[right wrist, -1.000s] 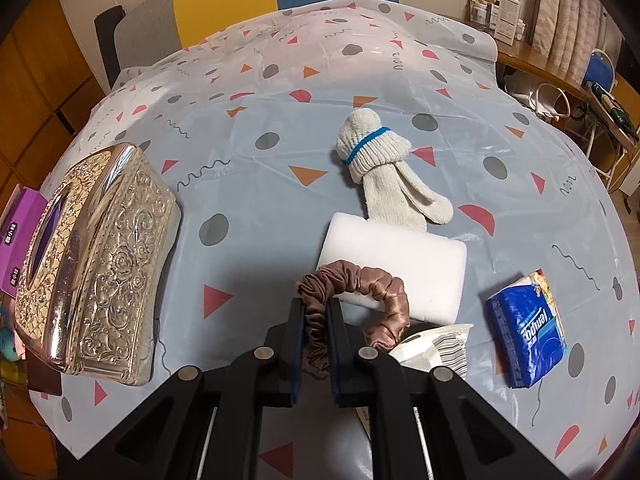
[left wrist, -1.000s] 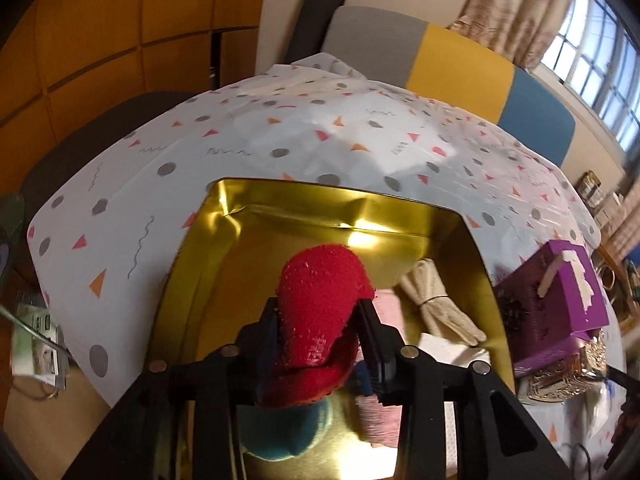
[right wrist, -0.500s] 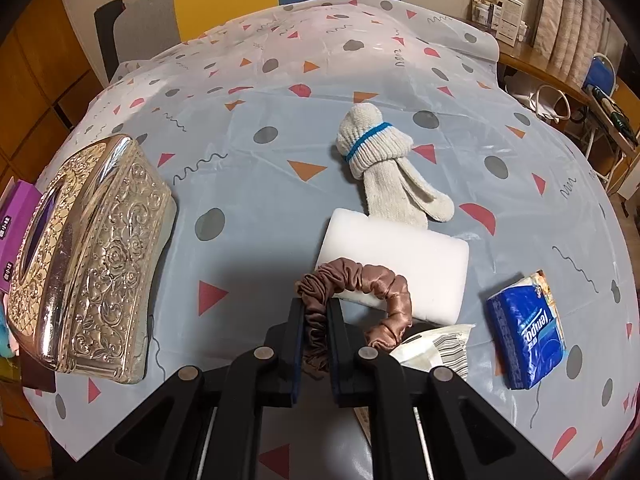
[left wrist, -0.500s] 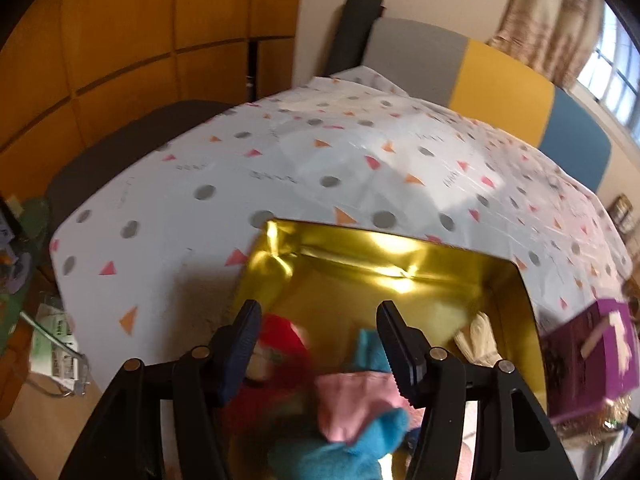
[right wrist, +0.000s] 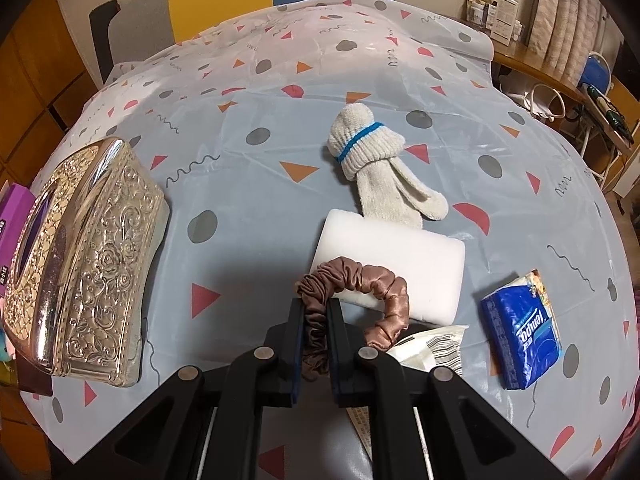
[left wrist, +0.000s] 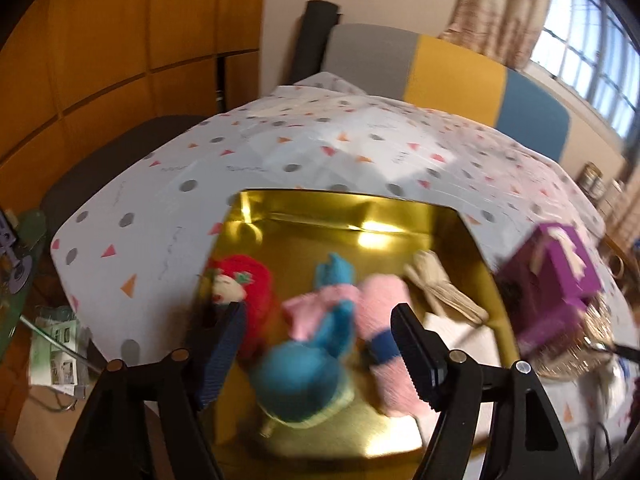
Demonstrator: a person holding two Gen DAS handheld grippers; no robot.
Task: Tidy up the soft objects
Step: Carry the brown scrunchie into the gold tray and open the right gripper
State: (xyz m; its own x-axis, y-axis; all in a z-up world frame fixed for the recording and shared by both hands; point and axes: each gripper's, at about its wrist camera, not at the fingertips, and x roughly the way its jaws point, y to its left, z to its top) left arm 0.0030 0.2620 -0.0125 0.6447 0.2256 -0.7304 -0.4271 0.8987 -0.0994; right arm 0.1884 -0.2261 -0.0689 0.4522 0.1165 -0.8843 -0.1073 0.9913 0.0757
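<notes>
In the left wrist view a gold tray (left wrist: 360,212) holds a red plush (left wrist: 252,284), a blue plush with a pink bow (left wrist: 304,372), a pink roll (left wrist: 384,300) and beige gloves (left wrist: 440,288). My left gripper (left wrist: 318,312) hovers above them. Its jaws are opening and nothing is pressed between them. In the right wrist view my right gripper (right wrist: 316,306) is shut on a brown satin scrunchie (right wrist: 360,280), which rests against a white foam block (right wrist: 400,264). A white knitted sock with a blue band (right wrist: 372,148) lies beyond the block.
An ornate silver tissue box (right wrist: 80,260) stands at the left of the patterned tablecloth (right wrist: 260,200), with a purple box (left wrist: 556,280) beside it. A blue tissue pack (right wrist: 520,344) and a striped packet (right wrist: 432,348) lie at the right. Chairs stand behind the table.
My left gripper let go of the red plush, spread its jaws and drew back; the plush now lies at the tray's left side. The right gripper and scrunchie have not moved.
</notes>
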